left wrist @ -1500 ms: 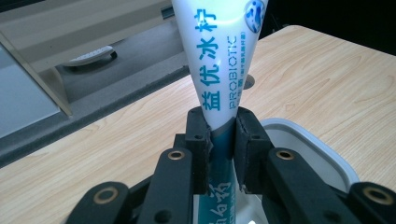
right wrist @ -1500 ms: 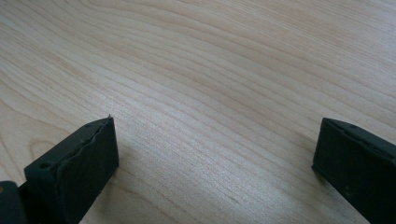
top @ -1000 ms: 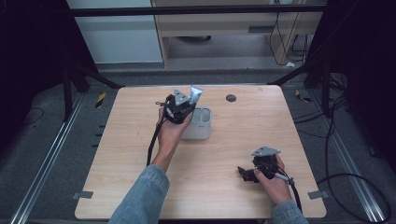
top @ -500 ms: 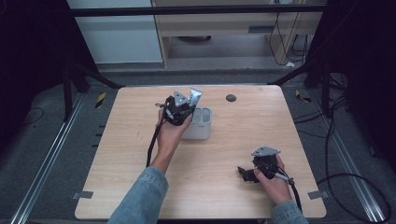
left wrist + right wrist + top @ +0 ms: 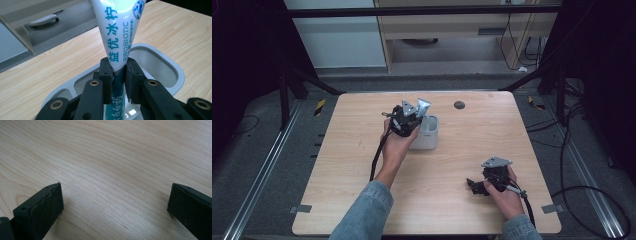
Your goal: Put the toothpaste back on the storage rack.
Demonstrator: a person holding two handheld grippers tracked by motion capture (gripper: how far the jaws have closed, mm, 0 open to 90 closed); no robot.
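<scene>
L gripper [image 5: 118, 68] is clamped on a toothpaste tube [image 5: 119, 37], pads pinching it low on the body w/ the blue-green printed part rising above them. Tube stands roughly upright, its lower end down inside the white holder [image 5: 160, 62], in the compartment nearest the gripper; can't tell if it touches the bottom. From the high view the L gripper [image 5: 408, 118] sits right over the holder [image 5: 426, 137], at its left rim, tube's flat crimped end [image 5: 423, 106] sticking up just above it.

Holder stands on the wooden table [image 5: 352, 150], toward the far middle. A small dark round thing [image 5: 459, 105] lies beyond the holder, to its right, apart from it.

R gripper [image 5: 477, 186] rests on the table well away from the holder, near-right of it. Its jaws are spread wide w/ nothing but bare wood [image 5: 112, 170] between them.
</scene>
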